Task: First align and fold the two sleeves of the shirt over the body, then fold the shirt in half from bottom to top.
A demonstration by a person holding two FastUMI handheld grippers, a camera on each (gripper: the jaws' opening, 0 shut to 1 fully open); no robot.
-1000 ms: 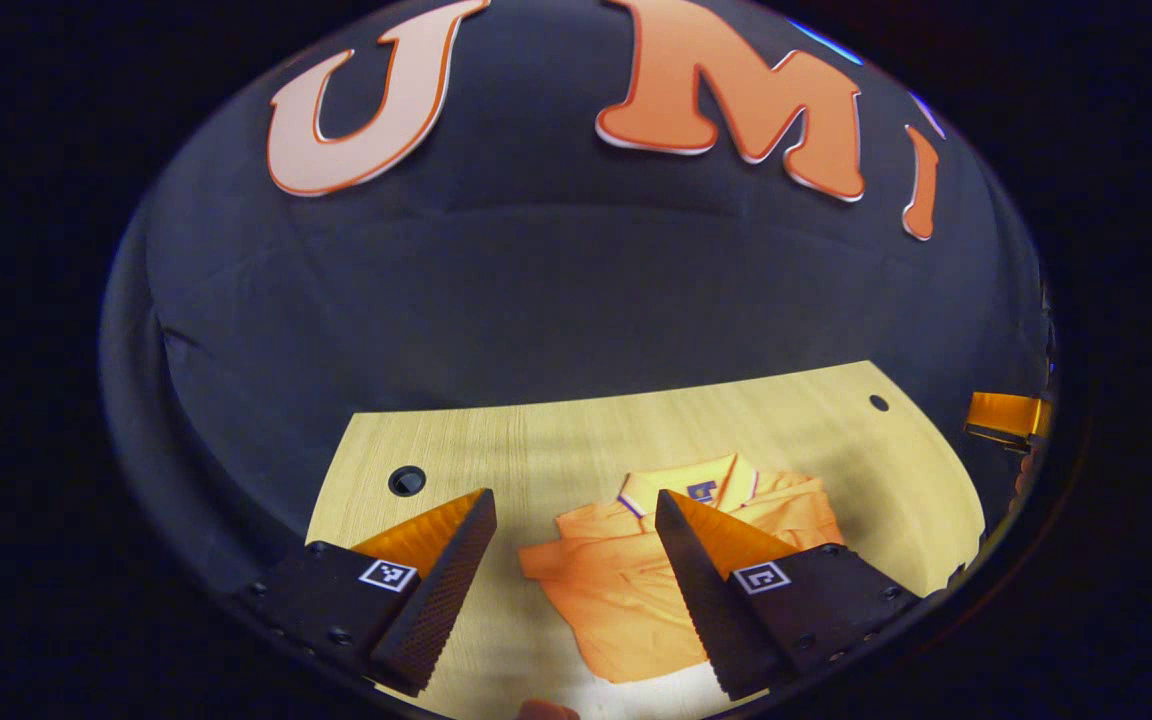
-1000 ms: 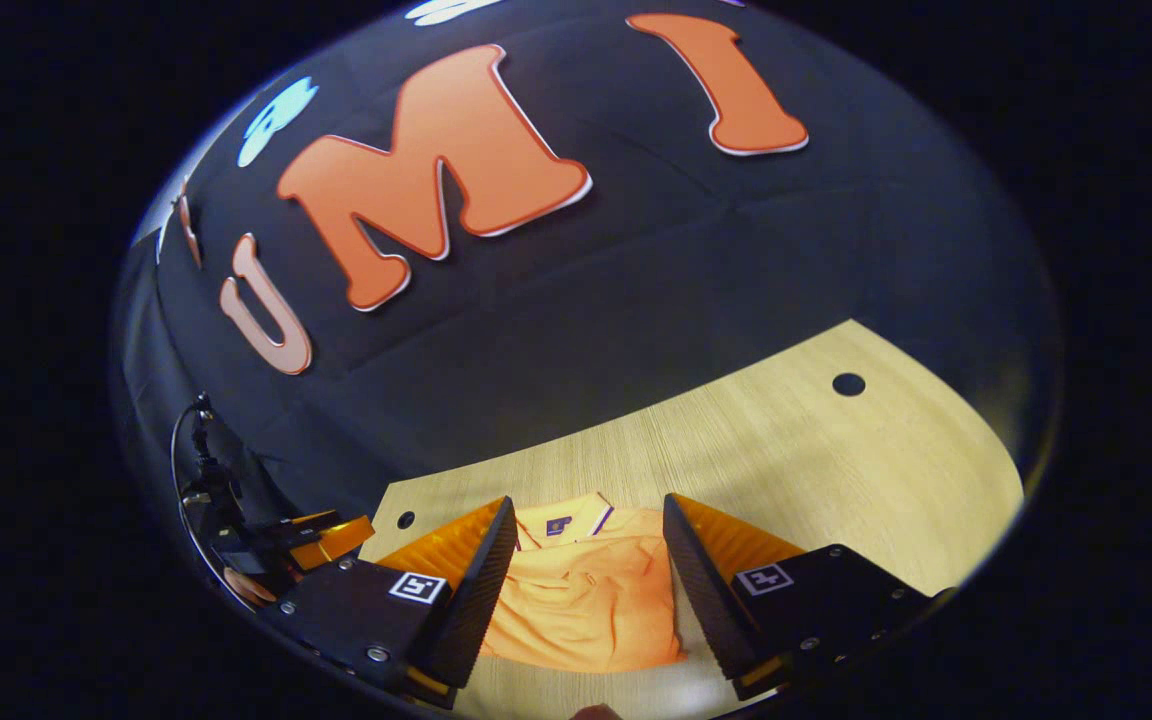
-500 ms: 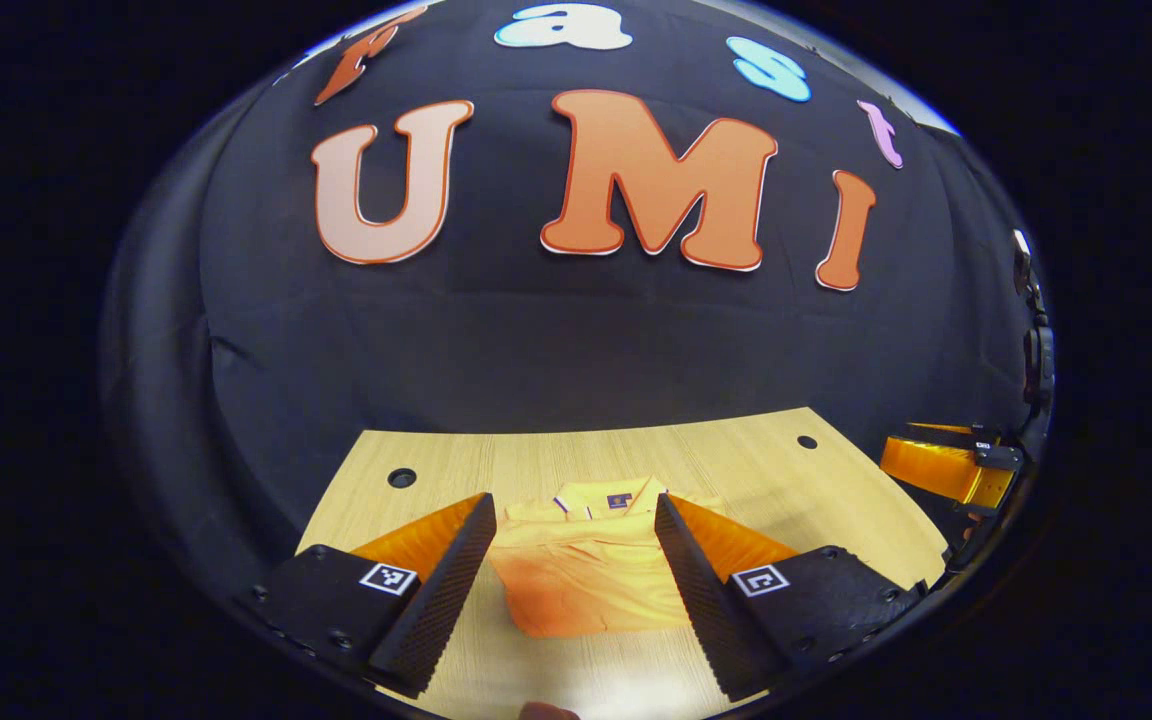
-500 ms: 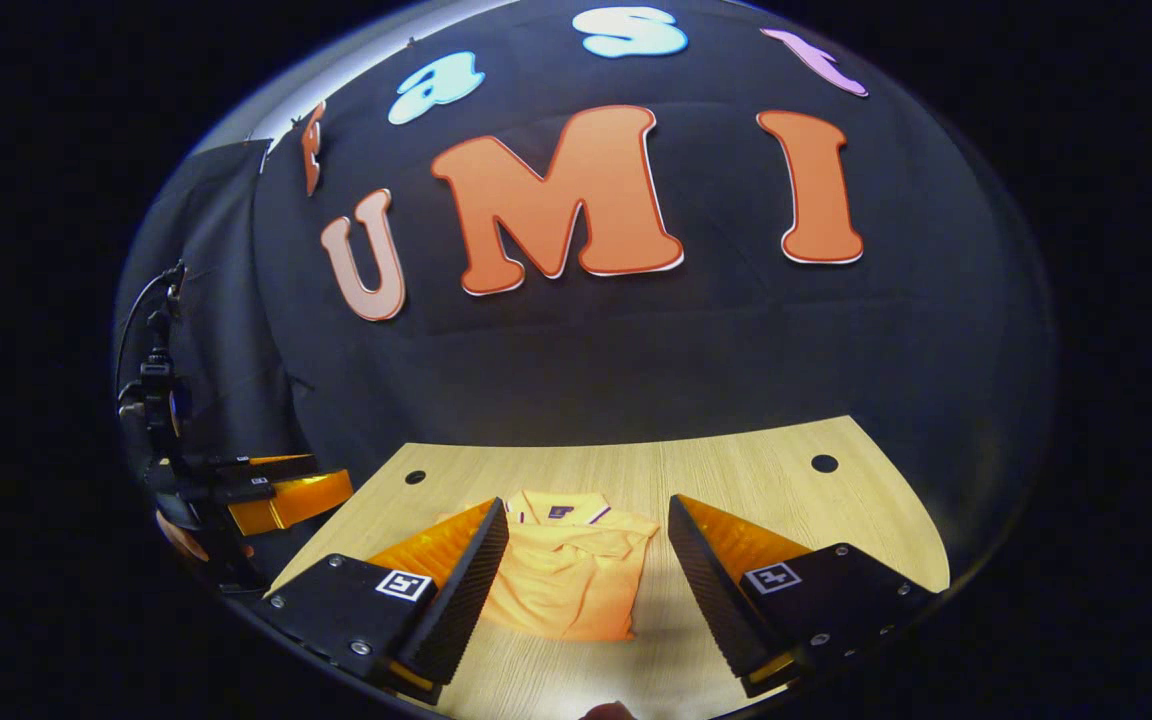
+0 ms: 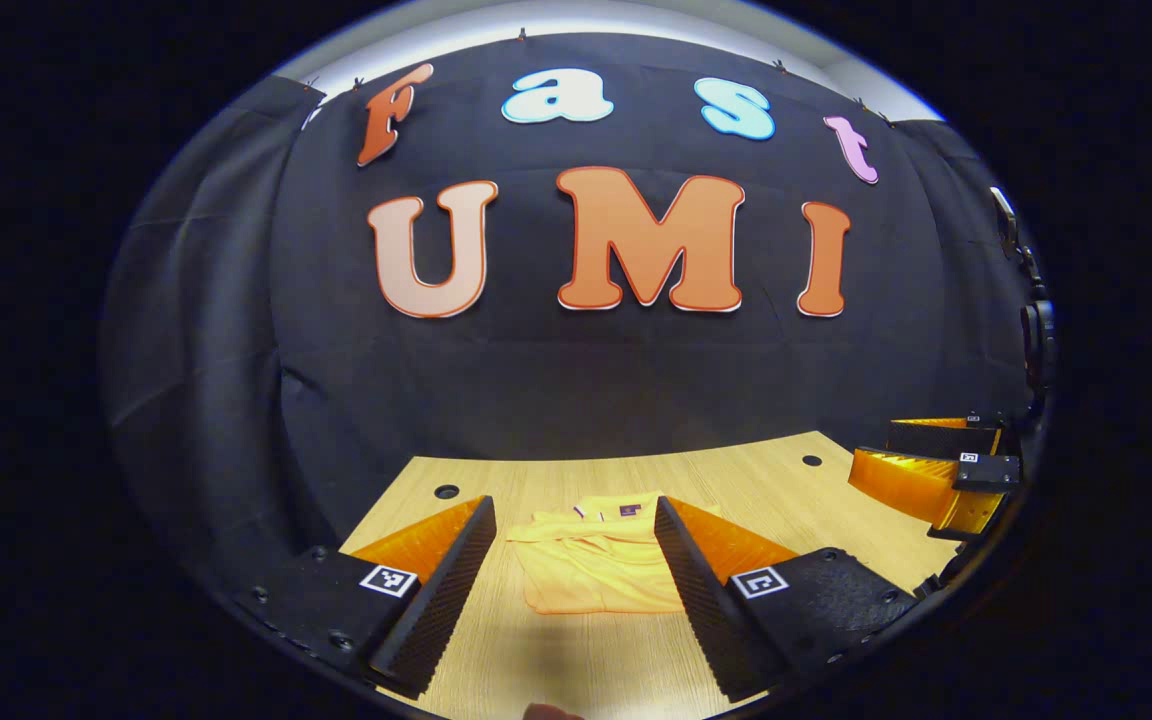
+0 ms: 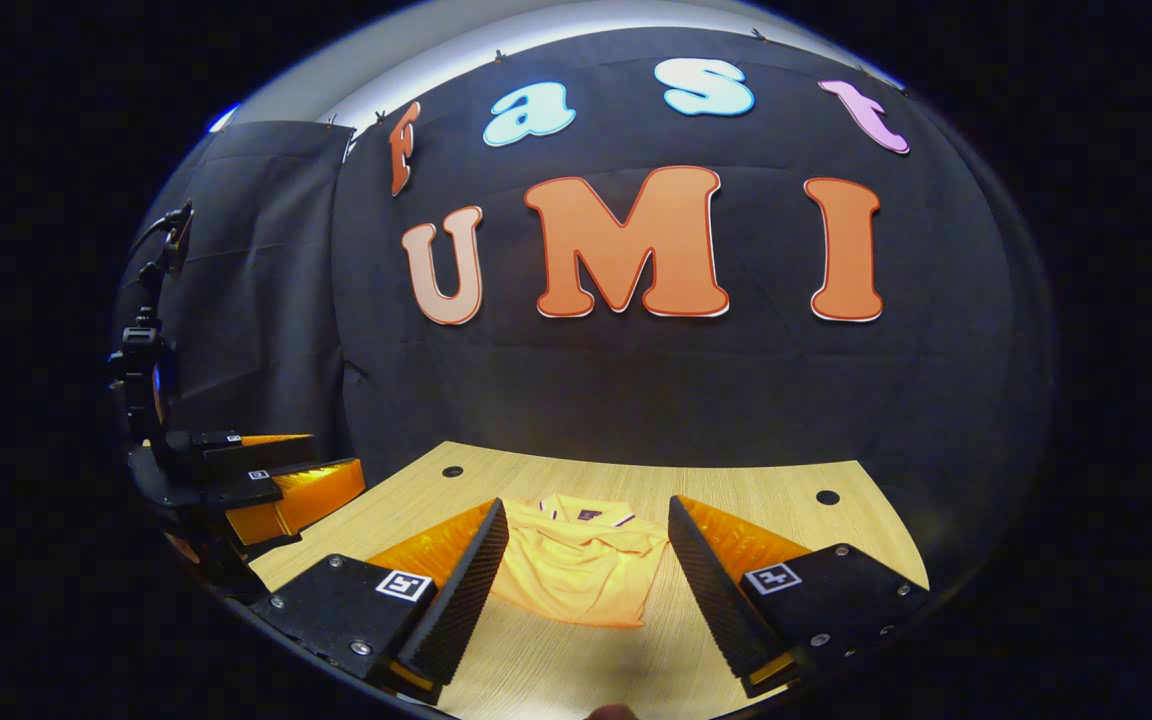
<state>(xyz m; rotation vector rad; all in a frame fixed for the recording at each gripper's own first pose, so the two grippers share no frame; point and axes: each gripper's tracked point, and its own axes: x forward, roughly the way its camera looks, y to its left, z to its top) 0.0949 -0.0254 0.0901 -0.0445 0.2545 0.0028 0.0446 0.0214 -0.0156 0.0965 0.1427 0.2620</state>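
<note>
Lying at 12 o'clock from both grippers, the shirt (image 5: 591, 565) sits folded on the table (image 5: 766, 480), collar toward the wall, long axis apparently running away from the hands. Left gripper (image 5: 574, 580) and right gripper (image 6: 586, 590) both hang above the near edge, spread wide and holding nothing, neither touching cloth. Neither looks clearly nearer. In the left gripper view the right one shows at 3 o'clock. Judging by the compact shape, folding looks finished. Black cloth backs the wood table.

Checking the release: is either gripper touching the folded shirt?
Apart. In the right gripper view the open right gripper hangs short of the orange polo shirt; the left gripper is off at the table's side.
</note>
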